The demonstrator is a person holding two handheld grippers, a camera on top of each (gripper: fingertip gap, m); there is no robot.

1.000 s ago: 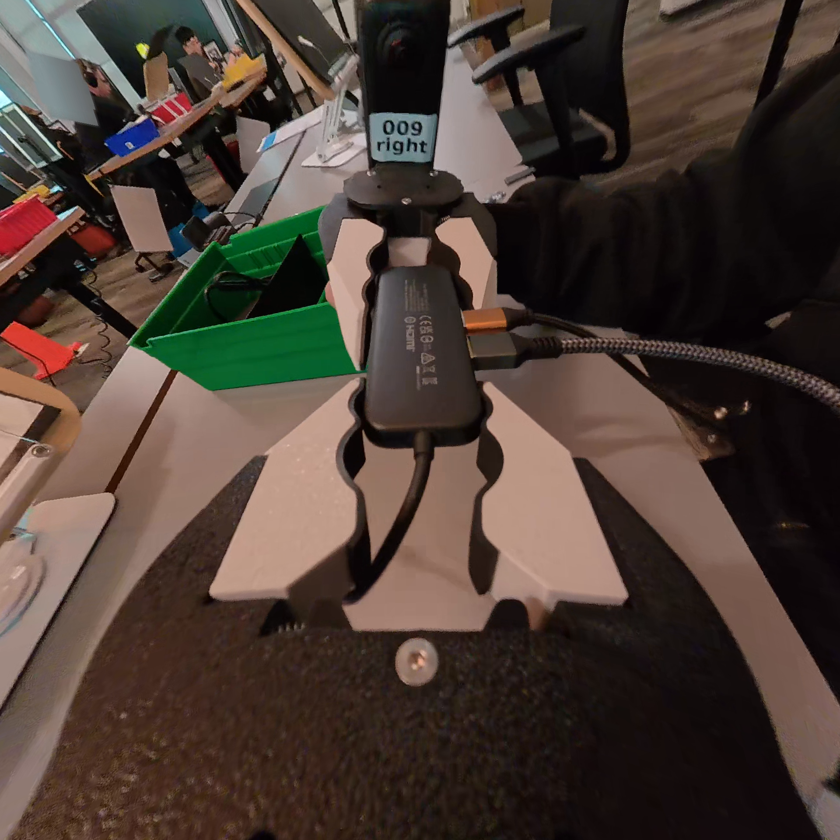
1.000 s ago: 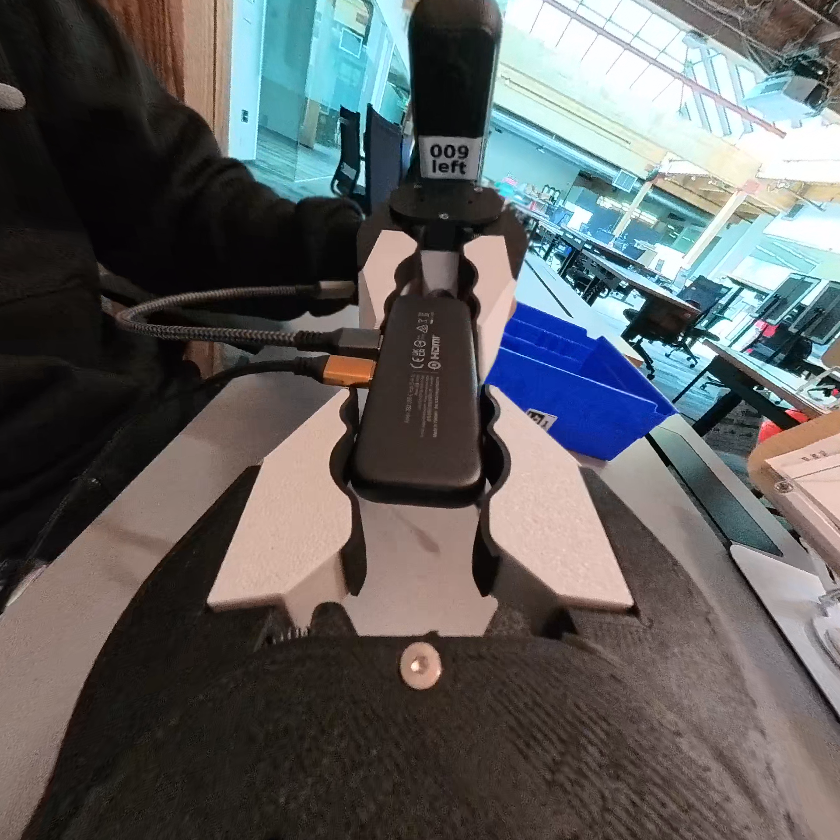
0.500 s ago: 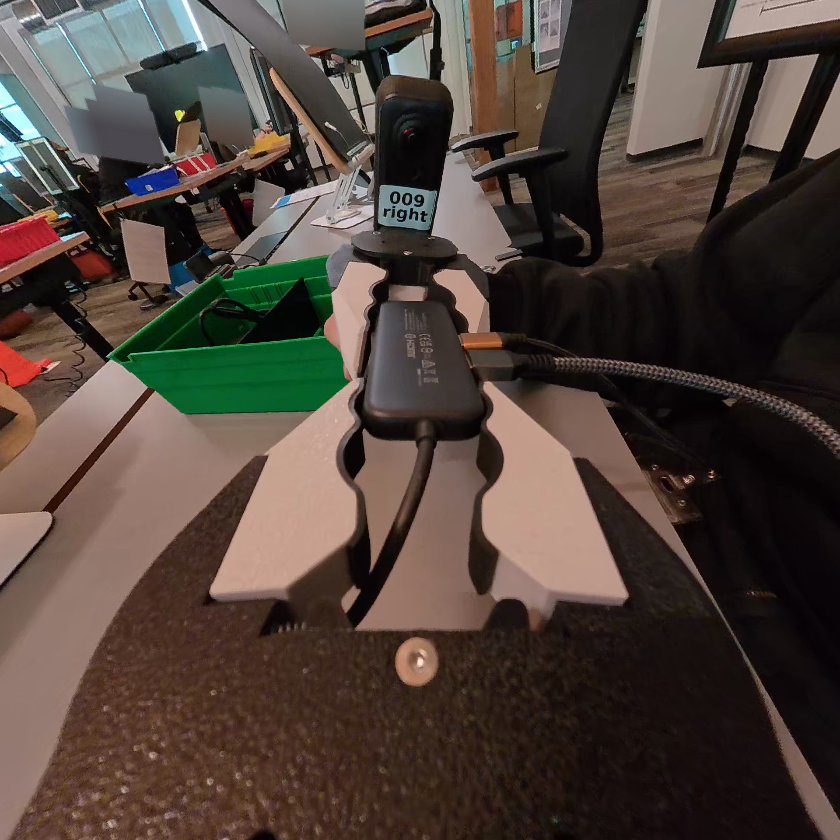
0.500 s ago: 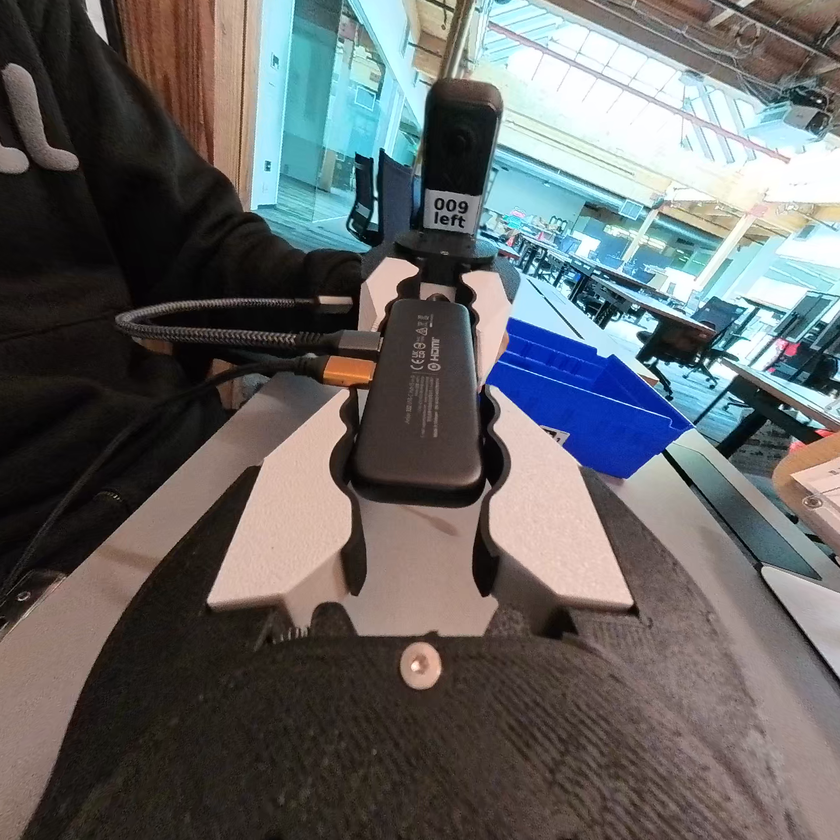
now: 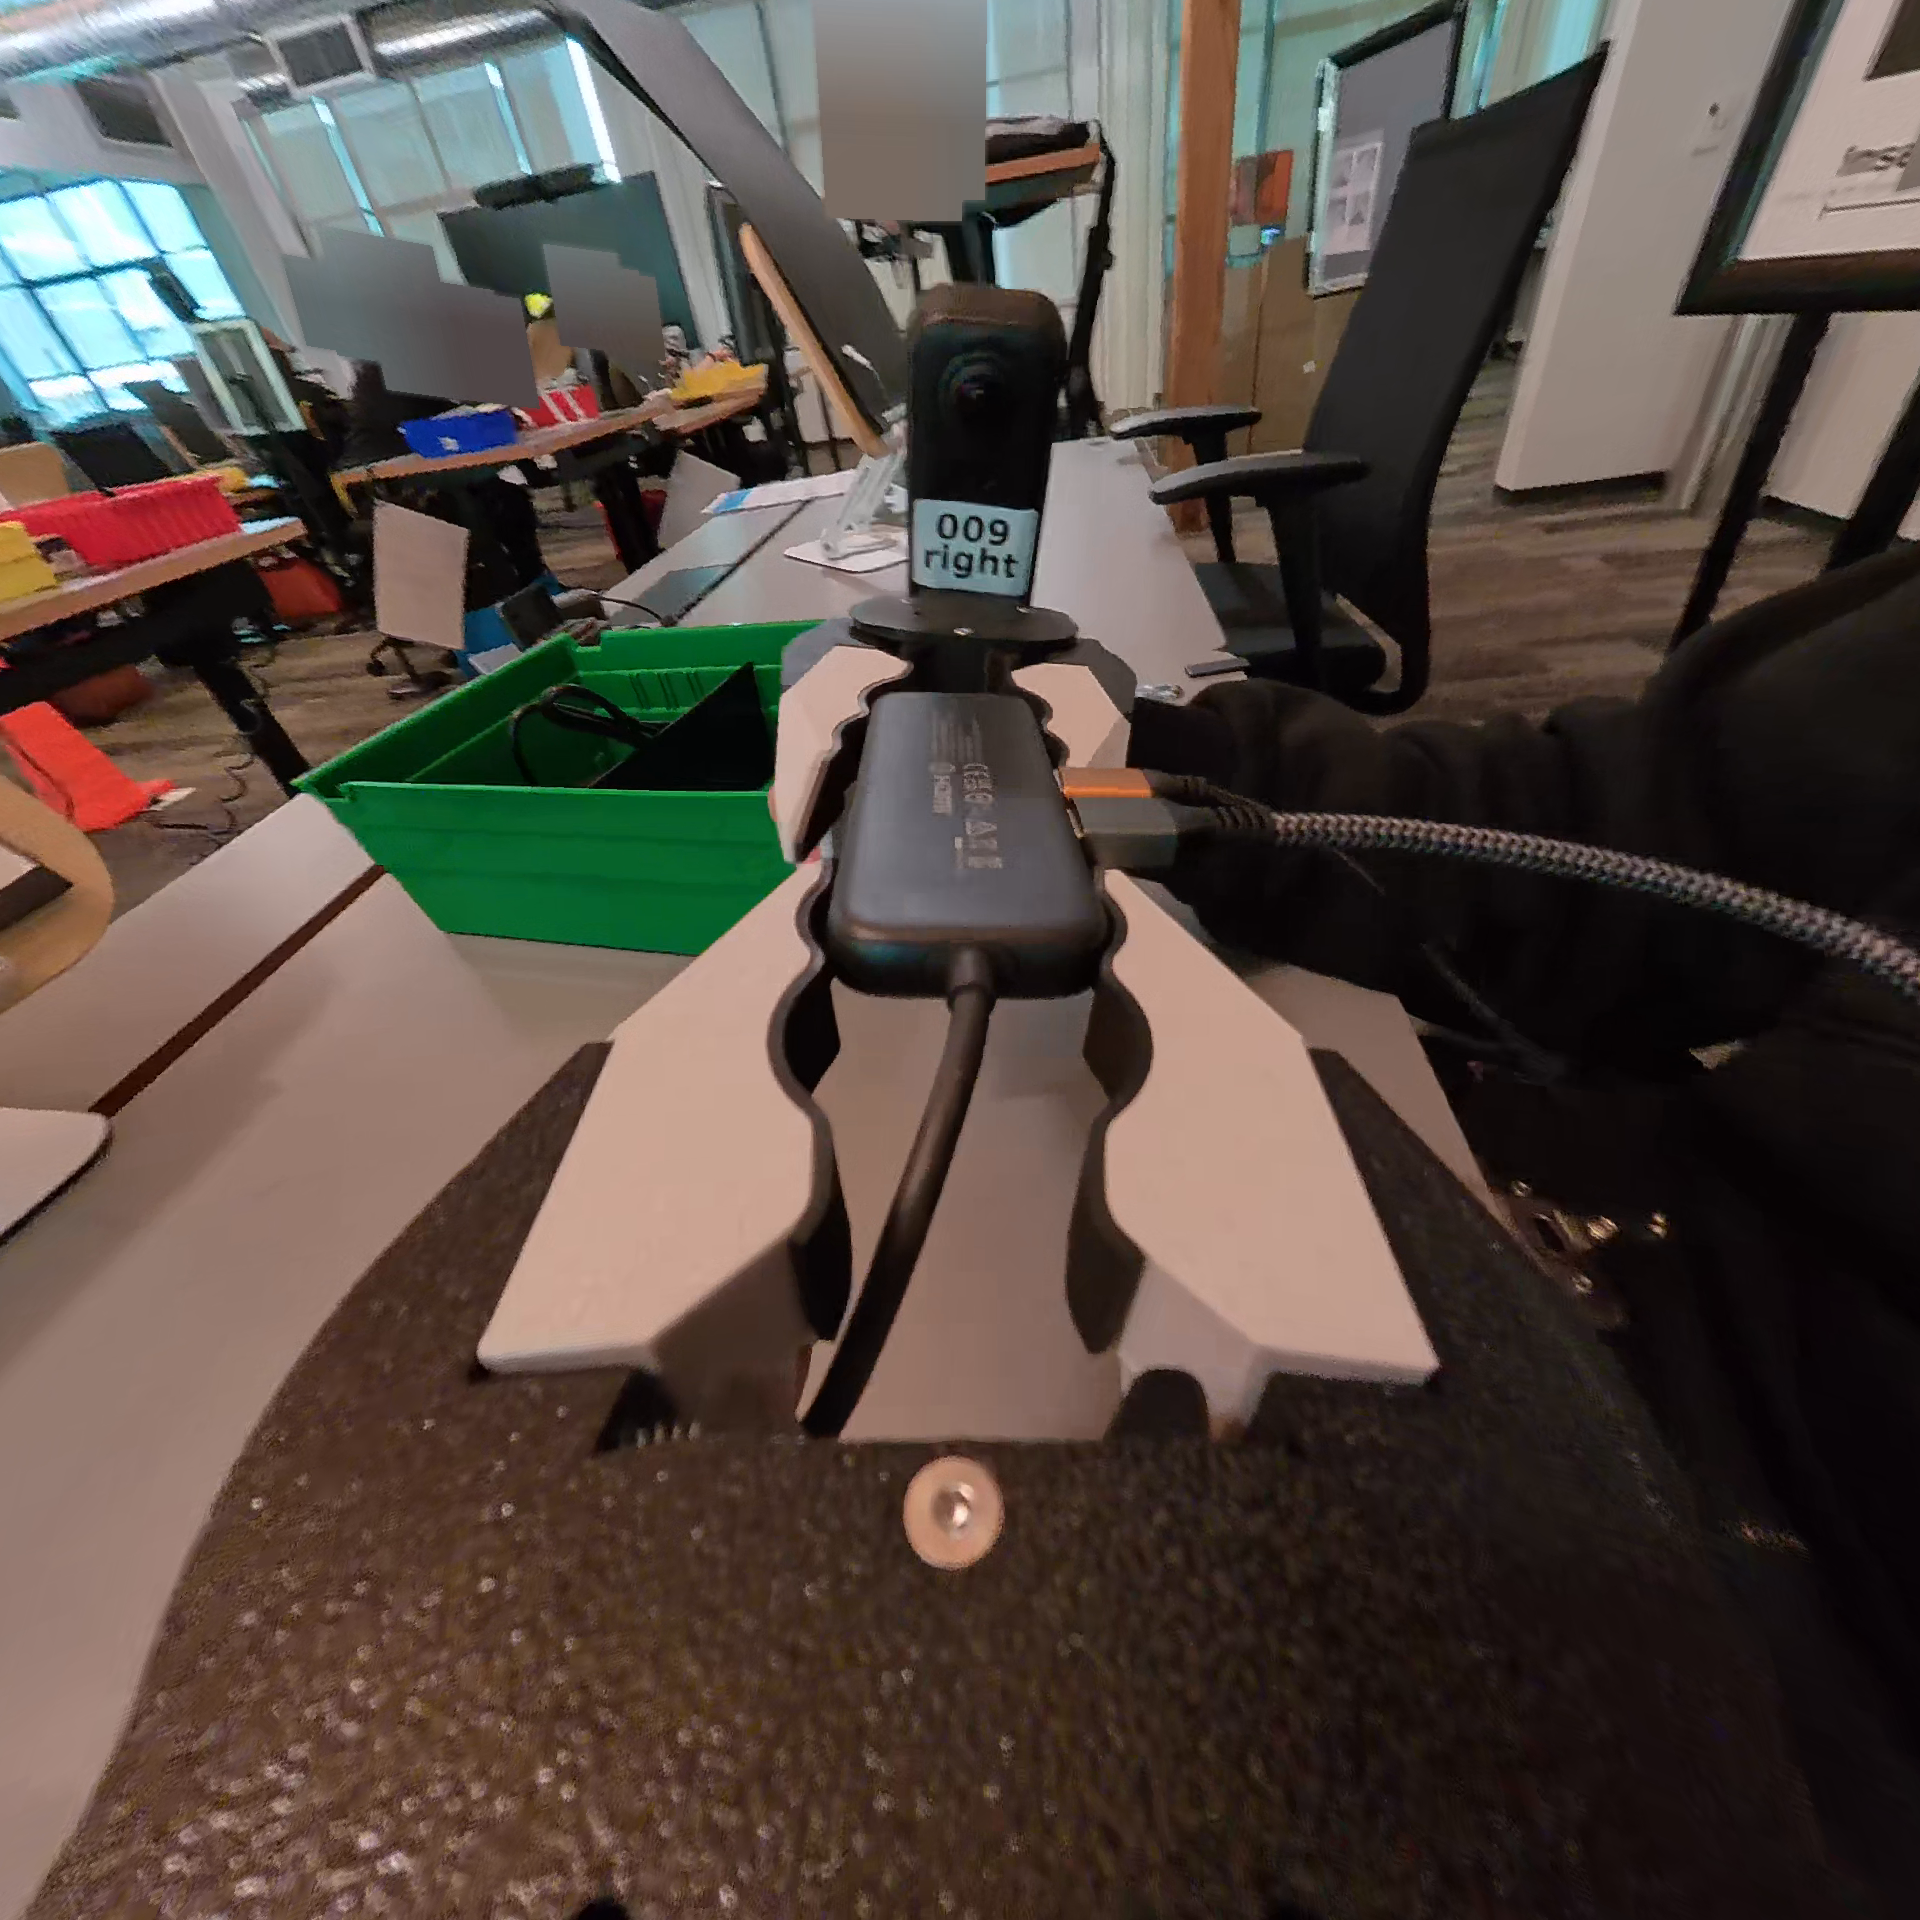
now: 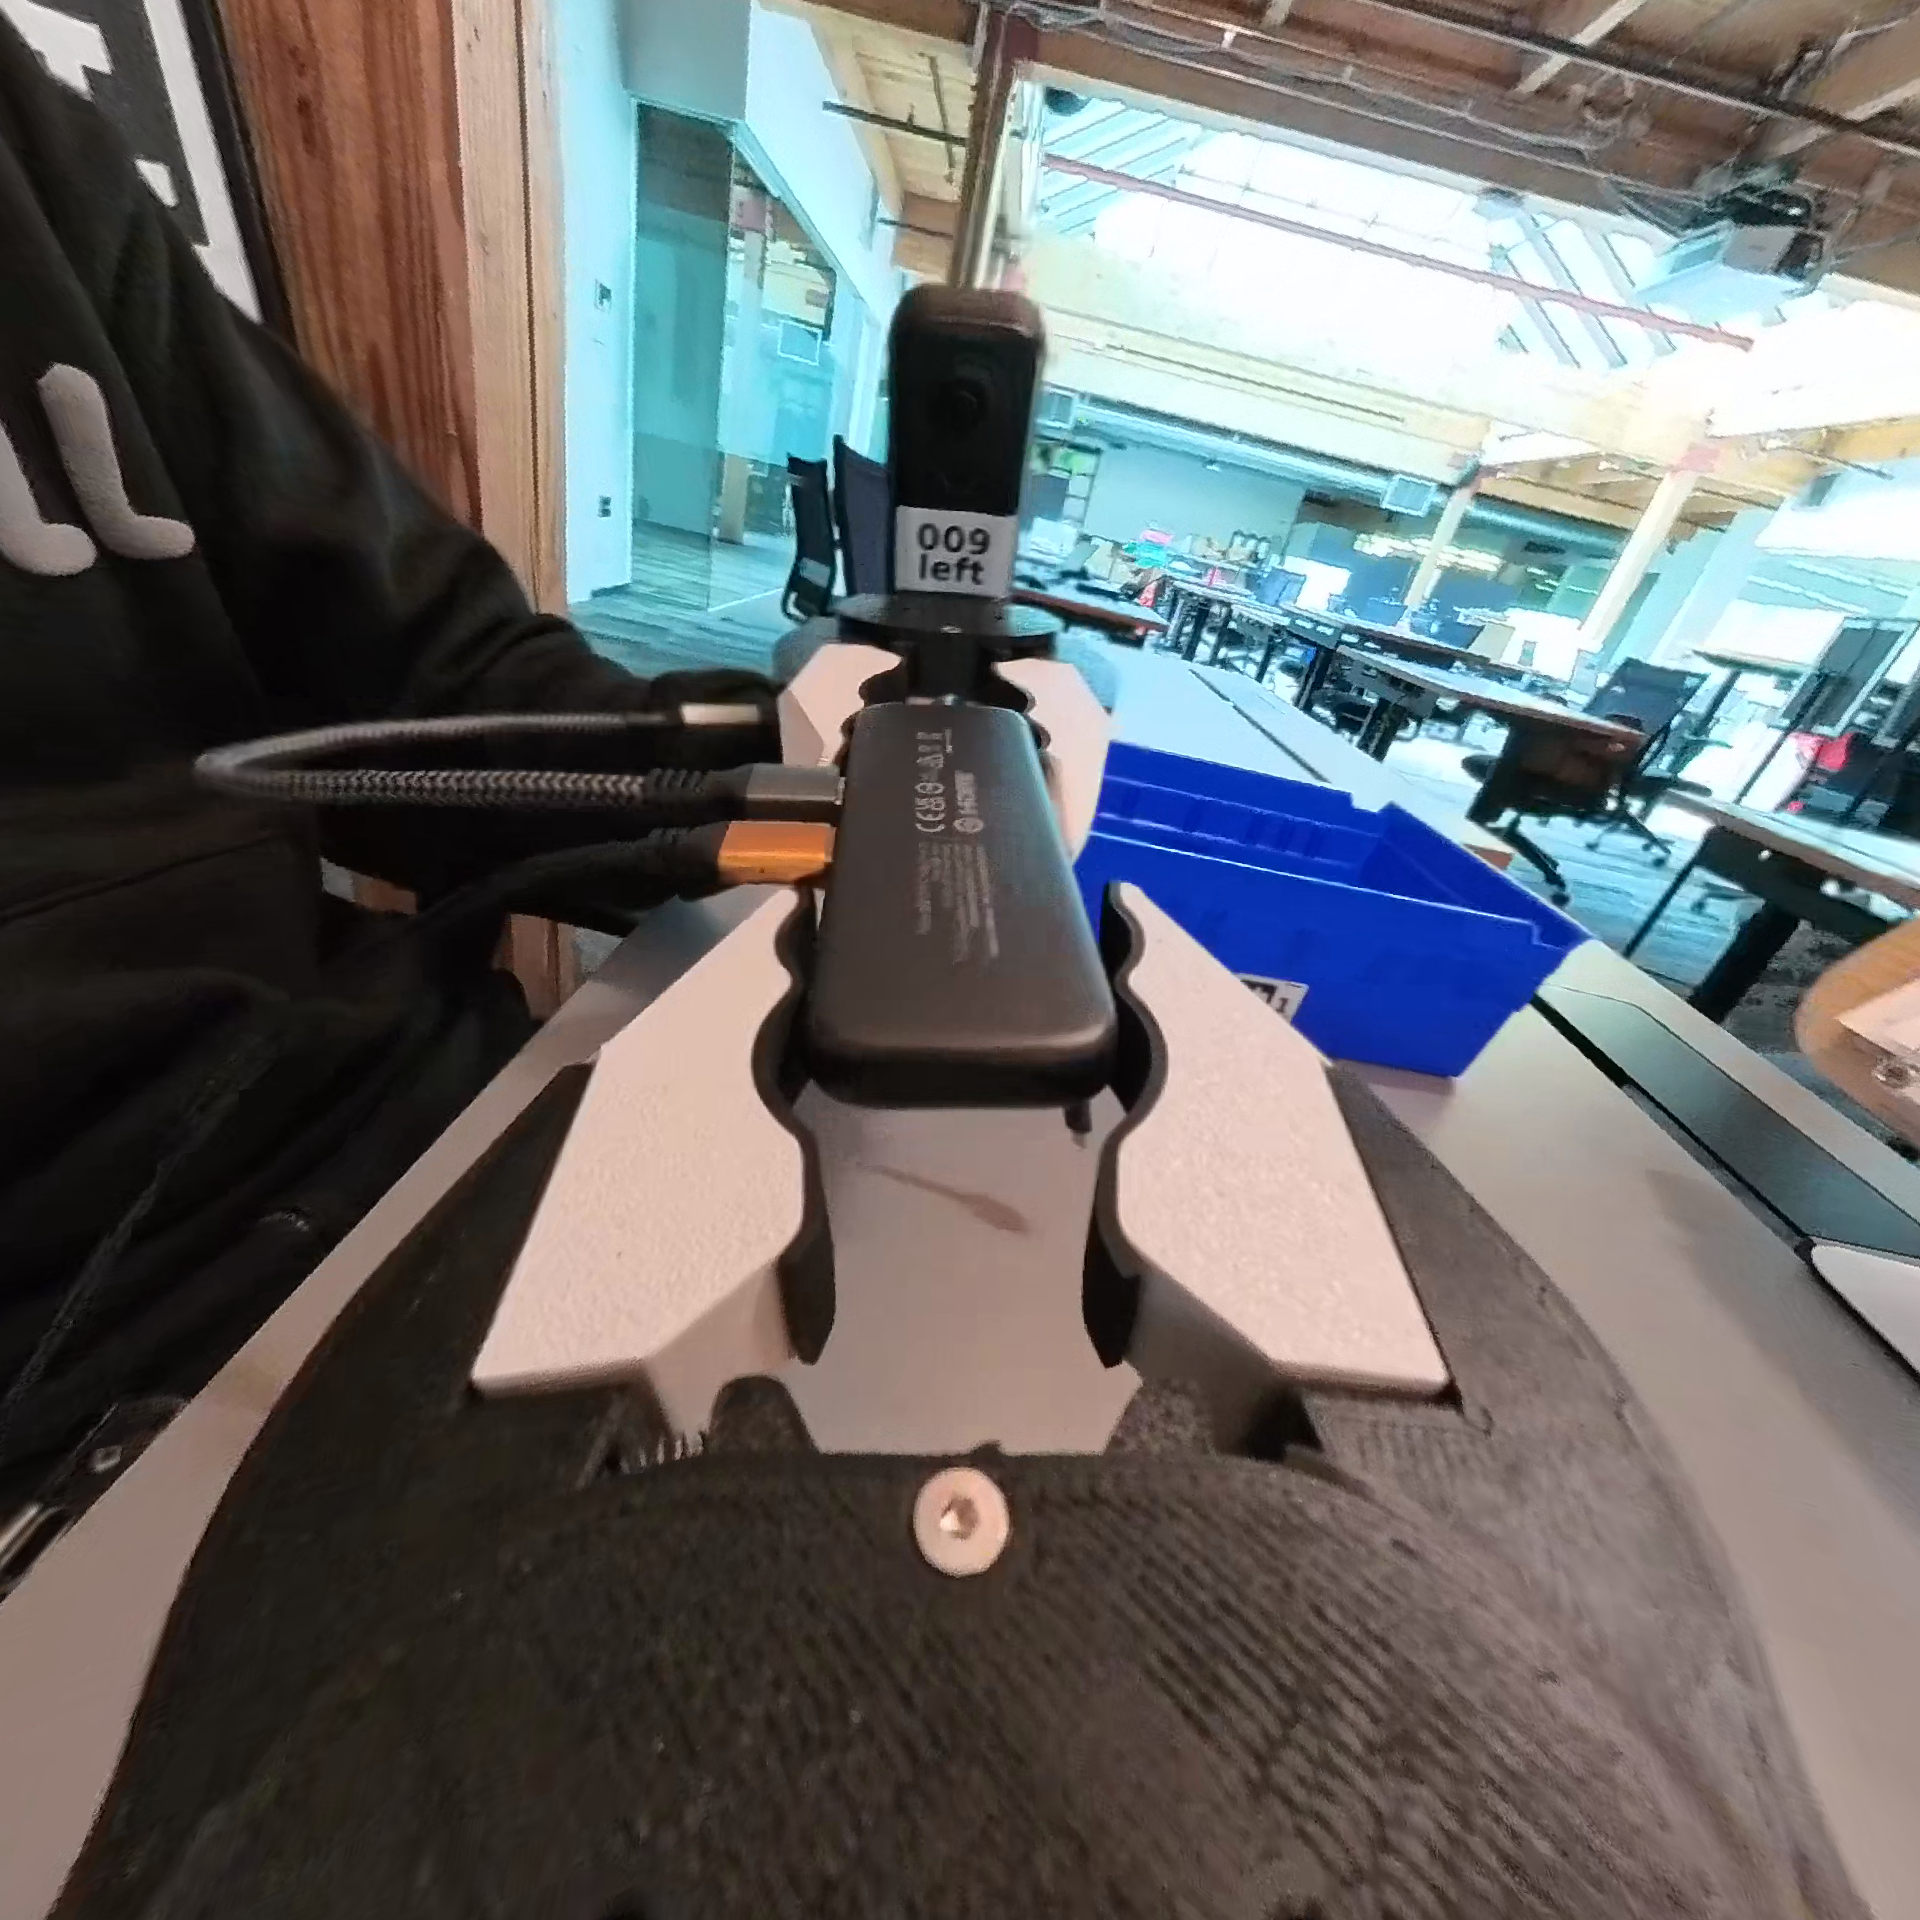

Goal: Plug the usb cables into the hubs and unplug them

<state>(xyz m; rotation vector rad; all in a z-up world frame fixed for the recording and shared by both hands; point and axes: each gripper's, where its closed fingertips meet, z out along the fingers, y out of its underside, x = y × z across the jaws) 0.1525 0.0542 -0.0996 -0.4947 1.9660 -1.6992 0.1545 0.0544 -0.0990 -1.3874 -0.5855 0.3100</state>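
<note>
Clamped end to end between left gripper (image 5: 961,940) and right gripper (image 6: 961,1013) — black hub (image 5: 966,831), two cables (image 5: 1558,862) plugged in; green bin (image 5: 561,831) holding black cords.

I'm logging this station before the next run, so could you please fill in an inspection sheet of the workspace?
Surface: grey table, mostly bare.
Job's things: black hub held level between both grippers.
Clutter: green bin holding dark items; blue bin.
Grippers: left gripper and right gripper, fingers shut on opposite ends of the hub.
Cables: orange plug and grey braided plug seated in hub.
Surroundings: office chair, desks.
</note>
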